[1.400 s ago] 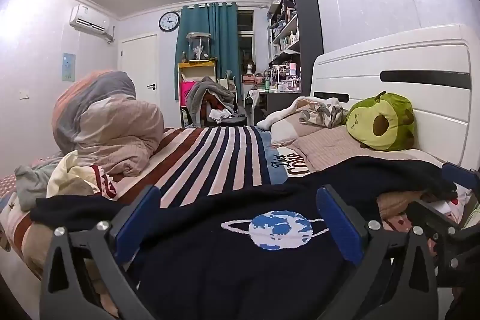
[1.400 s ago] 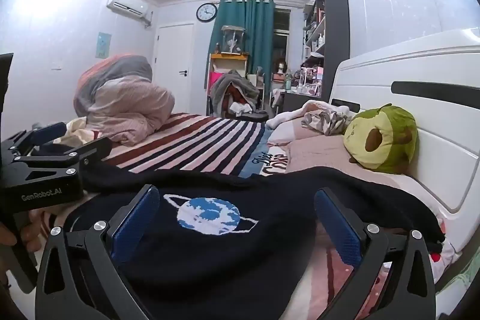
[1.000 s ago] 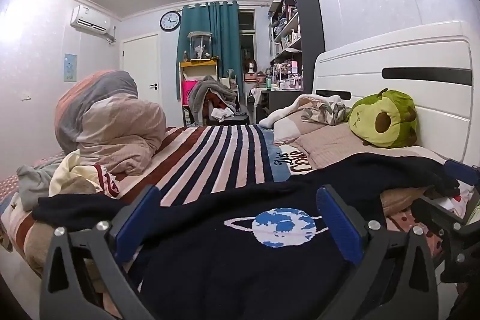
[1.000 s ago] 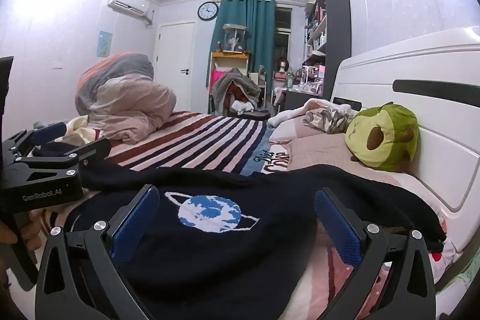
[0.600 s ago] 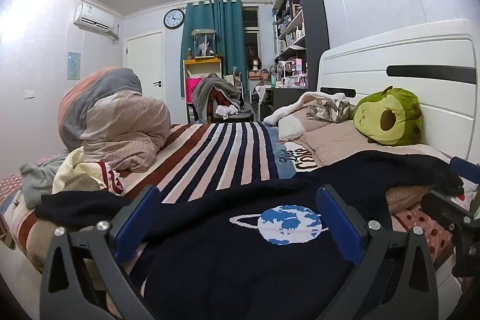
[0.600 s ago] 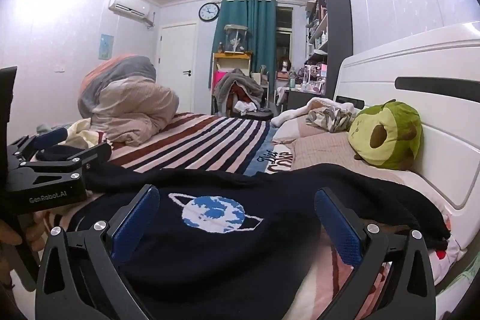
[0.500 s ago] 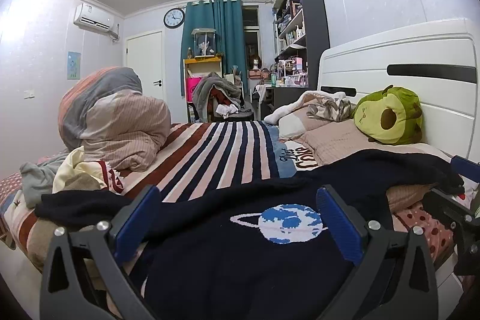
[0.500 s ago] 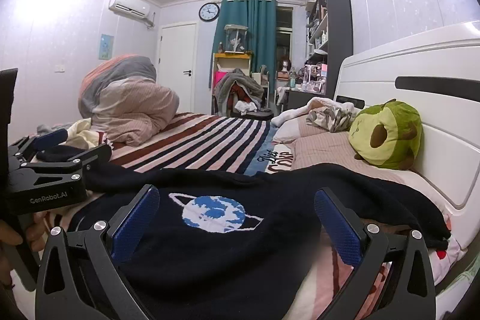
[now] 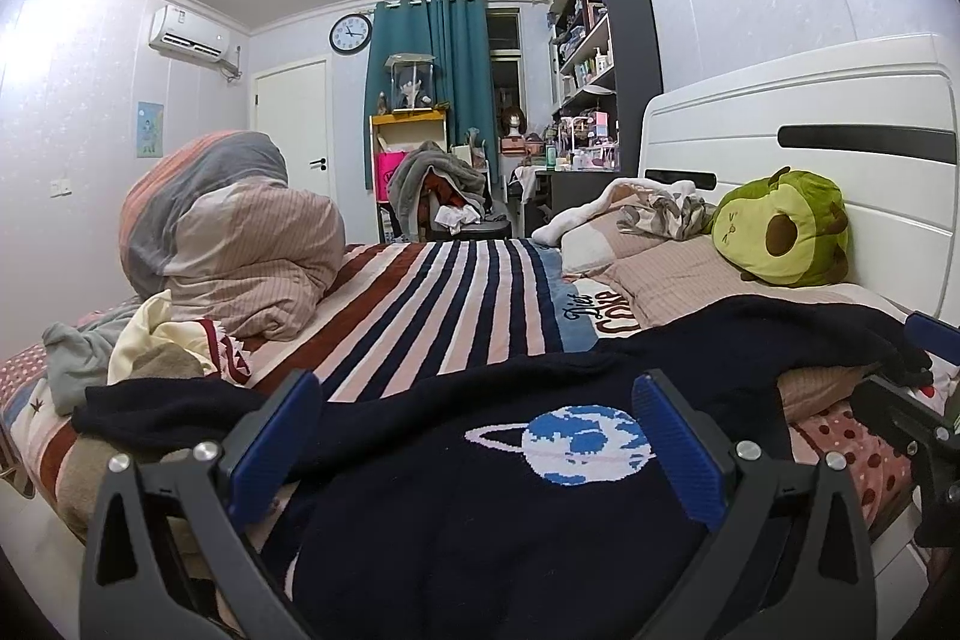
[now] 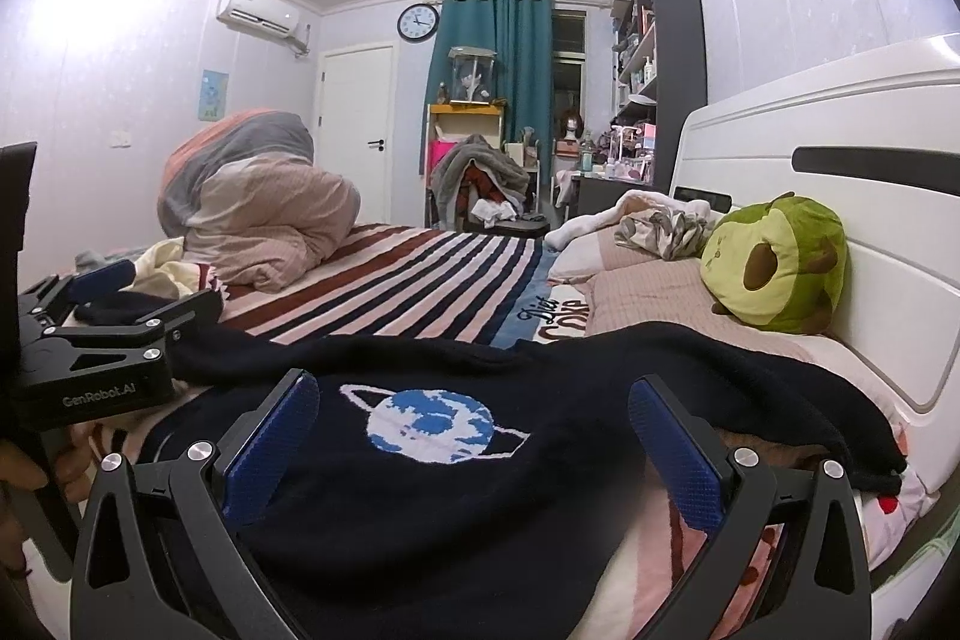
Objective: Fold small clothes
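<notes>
Across the bed (image 9: pixel 420 304) lies a navy planet sweater (image 9: pixel 480 508), sleeves outstretched sideways; both grippers' fingers (image 9: pixel 273 436) gape empty above its hem.

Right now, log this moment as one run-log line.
stage: pre-fold | navy sweater: spread flat on striped bed, planet up | left claw: open, empty | right claw: open, empty

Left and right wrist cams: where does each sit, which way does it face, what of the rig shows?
Left wrist: low over the bed's near edge, facing across the navy planet sweater to the far wall; own left gripper open, right gripper's tip at right.
Right wrist: beside it, same heading; own right gripper open, left gripper and a hand at left.
Shared: sweater, avocado plush, clock.
</notes>
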